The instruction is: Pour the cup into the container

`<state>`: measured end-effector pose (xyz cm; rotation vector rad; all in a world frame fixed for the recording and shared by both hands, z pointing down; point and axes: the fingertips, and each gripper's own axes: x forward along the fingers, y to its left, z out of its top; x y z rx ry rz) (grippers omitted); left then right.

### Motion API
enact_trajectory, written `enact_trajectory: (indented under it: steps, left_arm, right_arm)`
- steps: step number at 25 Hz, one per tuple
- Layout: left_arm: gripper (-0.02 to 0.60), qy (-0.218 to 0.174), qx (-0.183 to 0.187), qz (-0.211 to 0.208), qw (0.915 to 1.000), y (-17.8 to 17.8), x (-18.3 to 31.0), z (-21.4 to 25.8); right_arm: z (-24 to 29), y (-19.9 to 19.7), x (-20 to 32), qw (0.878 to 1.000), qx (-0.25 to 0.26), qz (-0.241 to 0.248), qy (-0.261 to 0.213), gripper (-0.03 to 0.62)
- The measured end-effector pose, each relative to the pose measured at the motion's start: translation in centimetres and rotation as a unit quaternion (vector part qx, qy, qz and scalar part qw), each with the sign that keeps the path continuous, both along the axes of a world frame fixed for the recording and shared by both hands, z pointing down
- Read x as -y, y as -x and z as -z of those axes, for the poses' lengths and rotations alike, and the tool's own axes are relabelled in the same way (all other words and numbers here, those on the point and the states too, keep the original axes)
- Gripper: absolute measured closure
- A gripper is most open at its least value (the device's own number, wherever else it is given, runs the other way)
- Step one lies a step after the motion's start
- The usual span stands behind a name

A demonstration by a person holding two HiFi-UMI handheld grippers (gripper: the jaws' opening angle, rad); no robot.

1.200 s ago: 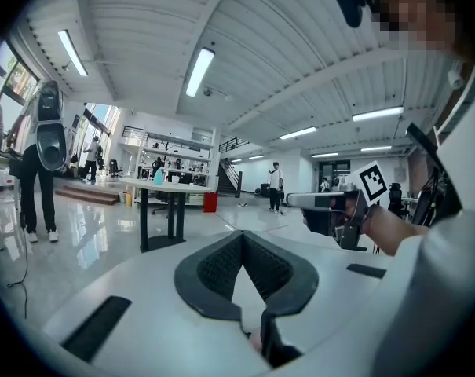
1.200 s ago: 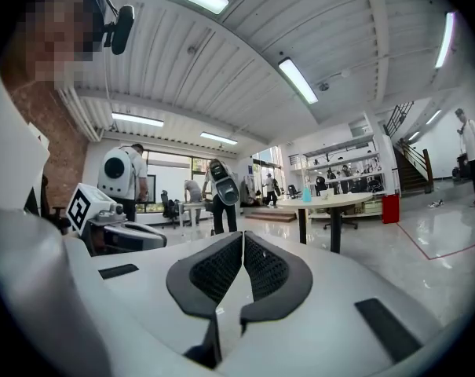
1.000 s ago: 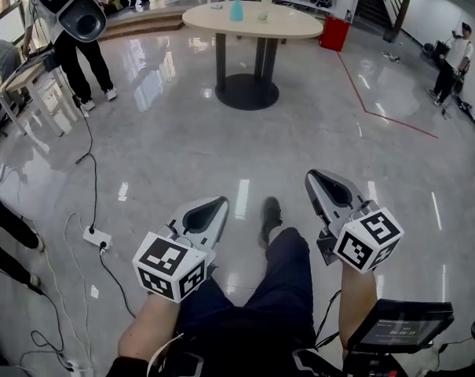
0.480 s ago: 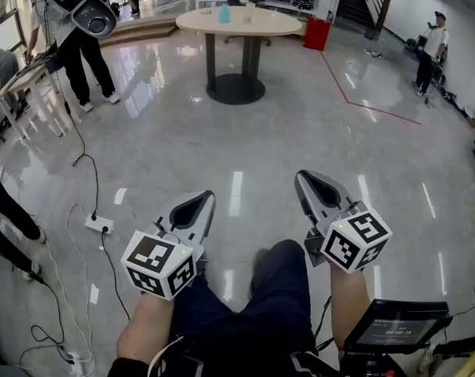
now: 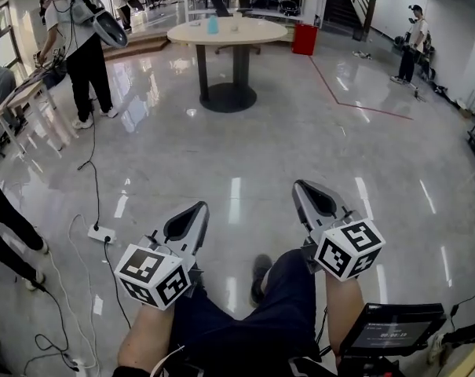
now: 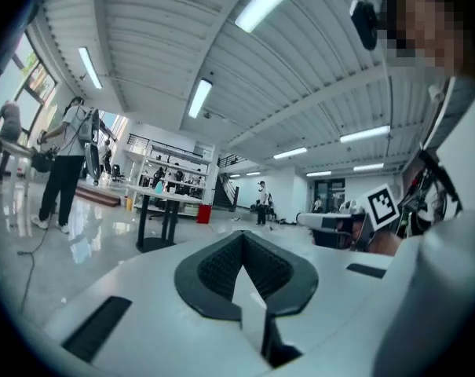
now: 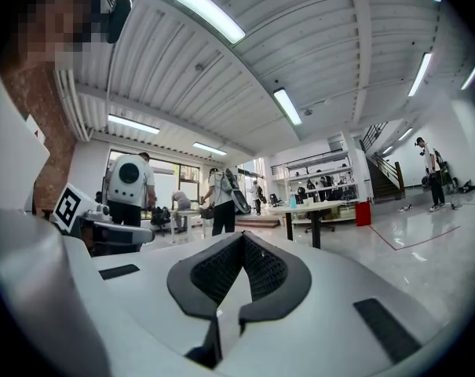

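Jaws of left hand-held gripper (image 5: 196, 210) and right hand-held gripper (image 5: 306, 192) are closed, holding nothing.

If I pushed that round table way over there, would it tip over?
Probably not easily: the round table stands on a wide dark base with two thick posts. It looks heavy, so it would likely barely slide. The small blue thing on top might wobble, though.
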<state>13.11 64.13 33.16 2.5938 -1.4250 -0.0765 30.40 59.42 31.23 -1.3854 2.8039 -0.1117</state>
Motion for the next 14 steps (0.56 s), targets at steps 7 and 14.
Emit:
enact_trajectory:
  steps: [7, 14]
  left_arm:
    - [0.583, 0.004, 0.006, -0.006, 1.0, -0.2, -0.3, -0.4]
    - [0.583, -0.002, 0.0, 0.026, 0.9997, 0.5, 0.4, -0.6]
  right_arm:
    - [0.6, -0.2, -0.9, 1.0, -0.014, -0.001, -0.014, 0.589]
    - [0.2, -0.5, -0.6, 1.0, -0.009, -0.007, -0.007, 0.589]
